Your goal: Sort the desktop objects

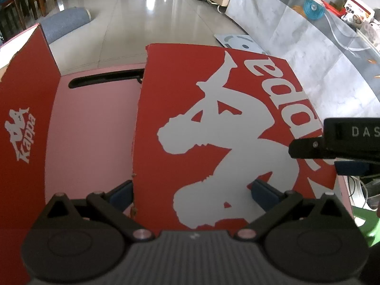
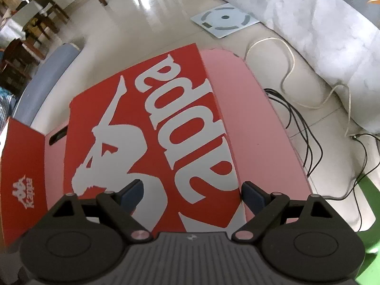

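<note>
Looking down over a pink tabletop (image 1: pixel 95 128) with a dark slot (image 1: pixel 106 79) cut near its far edge. Beyond it, pale glossy floor tiles (image 1: pixel 147 19), dark wooden chairs (image 1: pixel 21 7) far left, a grey rolled cushion (image 1: pixel 64 22), a marble-patterned counter (image 1: pixel 308 54) running along the right with a blue reel (image 1: pixel 313 9) and a plant on top, a white bathroom scale (image 2: pixel 224 20) on the floor, cream and black cables (image 2: pixel 292 90) trailing beside the table's right side, a green stool (image 2: pixel 370 213) near right.

Lying flat on the tabletop, a red cardboard lid (image 1: pixel 213 130) printed with a large white figure and upside-down lettering; torn along its left edge. Standing upright at the left, a second red flap (image 1: pixel 23 128) with a small white Kappa logo.

Left gripper (image 1: pixel 192 193) hanging just over the near edge of the lid, blue pads (image 1: pixel 263 193) wide apart, left pad by the torn edge, right pad over the white print; contact not clear. Right gripper (image 2: pixel 192 193) likewise spread wide over the lid's near part, nothing clamped between; seen in the left wrist view entering from the right (image 1: pixel 339 152), over the lid's right edge.
</note>
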The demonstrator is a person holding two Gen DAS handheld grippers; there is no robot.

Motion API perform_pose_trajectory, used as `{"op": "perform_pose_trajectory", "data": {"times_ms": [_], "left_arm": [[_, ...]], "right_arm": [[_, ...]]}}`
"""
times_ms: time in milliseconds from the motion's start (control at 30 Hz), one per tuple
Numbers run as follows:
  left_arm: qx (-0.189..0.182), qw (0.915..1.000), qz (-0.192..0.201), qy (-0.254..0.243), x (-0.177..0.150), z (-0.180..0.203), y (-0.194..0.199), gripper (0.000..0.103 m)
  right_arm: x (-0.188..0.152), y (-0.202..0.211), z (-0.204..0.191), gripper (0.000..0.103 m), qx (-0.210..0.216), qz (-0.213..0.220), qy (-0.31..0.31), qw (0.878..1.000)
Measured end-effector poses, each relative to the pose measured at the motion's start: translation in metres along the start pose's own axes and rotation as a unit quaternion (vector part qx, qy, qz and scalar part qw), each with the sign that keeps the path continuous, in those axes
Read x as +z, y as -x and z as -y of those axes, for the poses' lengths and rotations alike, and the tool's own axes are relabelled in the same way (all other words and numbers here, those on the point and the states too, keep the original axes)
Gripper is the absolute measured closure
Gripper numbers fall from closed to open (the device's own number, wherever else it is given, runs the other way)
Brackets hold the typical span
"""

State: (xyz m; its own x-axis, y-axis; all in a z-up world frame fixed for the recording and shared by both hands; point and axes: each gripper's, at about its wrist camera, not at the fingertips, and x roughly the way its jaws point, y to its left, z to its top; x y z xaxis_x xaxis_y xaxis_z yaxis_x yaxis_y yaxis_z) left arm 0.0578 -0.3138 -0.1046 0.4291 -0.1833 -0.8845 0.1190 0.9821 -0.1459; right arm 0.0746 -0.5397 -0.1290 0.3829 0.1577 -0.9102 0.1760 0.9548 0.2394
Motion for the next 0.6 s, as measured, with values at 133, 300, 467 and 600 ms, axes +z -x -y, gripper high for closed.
{"op": "perform_pose_trajectory", "data": {"times_ms": [133, 300, 467, 600], "left_arm": [[0.0, 1.0, 0.001, -0.005, 0.001, 0.008, -0.002, 0.0], [-0.003, 1.0, -0.002, -0.004, 0.002, 0.014, -0.004, 0.0], [-0.003, 1.0, -0.001, -0.008, 0.004, 0.022, -0.006, 0.0], [-0.004, 1.0, -0.001, -0.008, 0.005, 0.024, -0.008, 0.0]], "right_arm": [[0.0, 0.004, 0.001, 0.013, -0.008, 0.006, -0.016, 1.0], [0.001, 0.01, 0.0, 0.013, -0.022, 0.018, -0.035, 0.999], [0.001, 0.016, -0.002, 0.013, -0.035, 0.027, -0.04, 0.998], [0.0, 0.022, -0.007, 0.013, -0.039, 0.033, -0.047, 0.998]]}}
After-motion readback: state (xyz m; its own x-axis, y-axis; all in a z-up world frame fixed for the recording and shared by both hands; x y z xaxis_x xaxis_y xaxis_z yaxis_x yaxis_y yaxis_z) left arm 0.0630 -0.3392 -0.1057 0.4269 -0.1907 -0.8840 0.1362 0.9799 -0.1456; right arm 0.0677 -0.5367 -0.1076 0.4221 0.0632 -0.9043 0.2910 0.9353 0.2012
